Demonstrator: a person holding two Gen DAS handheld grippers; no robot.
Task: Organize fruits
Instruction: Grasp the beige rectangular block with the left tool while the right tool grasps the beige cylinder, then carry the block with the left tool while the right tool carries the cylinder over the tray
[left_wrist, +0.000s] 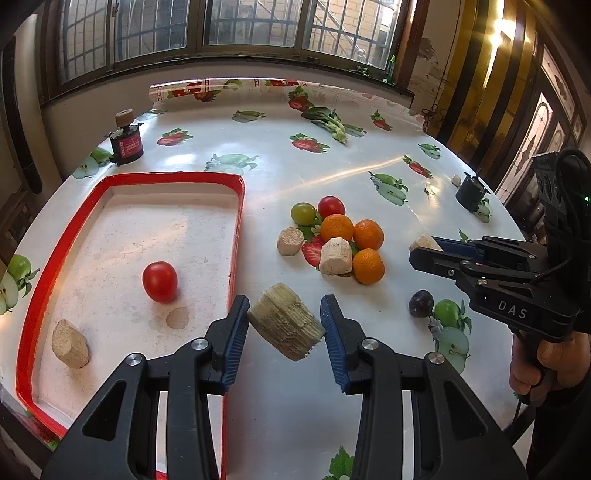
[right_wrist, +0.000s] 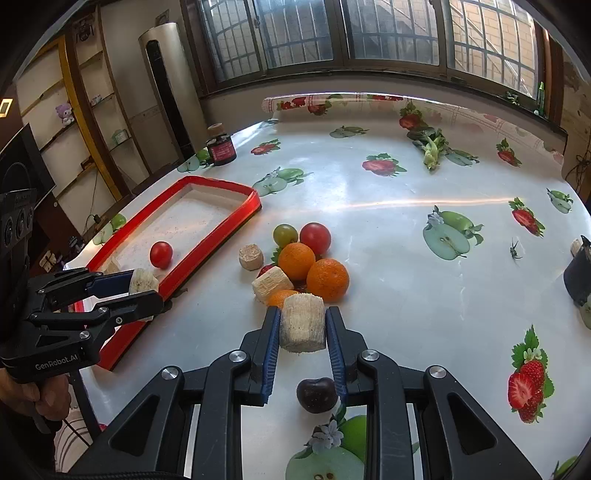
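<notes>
Left tool (left_wrist: 285, 325): pinches a tilted beige cut chunk (left_wrist: 286, 322) between its blue pads, lifted clear of the counter (left_wrist: 332, 177), just right of the tray's rim.
Right tool (right_wrist: 303, 326): pressed in on an upright beige chunk (right_wrist: 302, 323), held off the counter above the near edge of the fruit pile.
Dark plum (right_wrist: 317, 394): on the counter, close beneath the right tool.
Red-rimmed tray (left_wrist: 242, 206): on the counter's left side; it holds a red tomato (left_wrist: 160, 281) and a beige chunk in its near corner (left_wrist: 70, 349).
Fruit pile: three oranges (left_wrist: 337, 227), a red tomato (left_wrist: 331, 206), a green tomato (left_wrist: 303, 213) and two more beige chunks (left_wrist: 335, 256), clustered right of the tray.
Dark jar (left_wrist: 126, 142): at the counter's far left edge.
Leafy greens (left_wrist: 328, 122): far side, well apart from the pile.
</notes>
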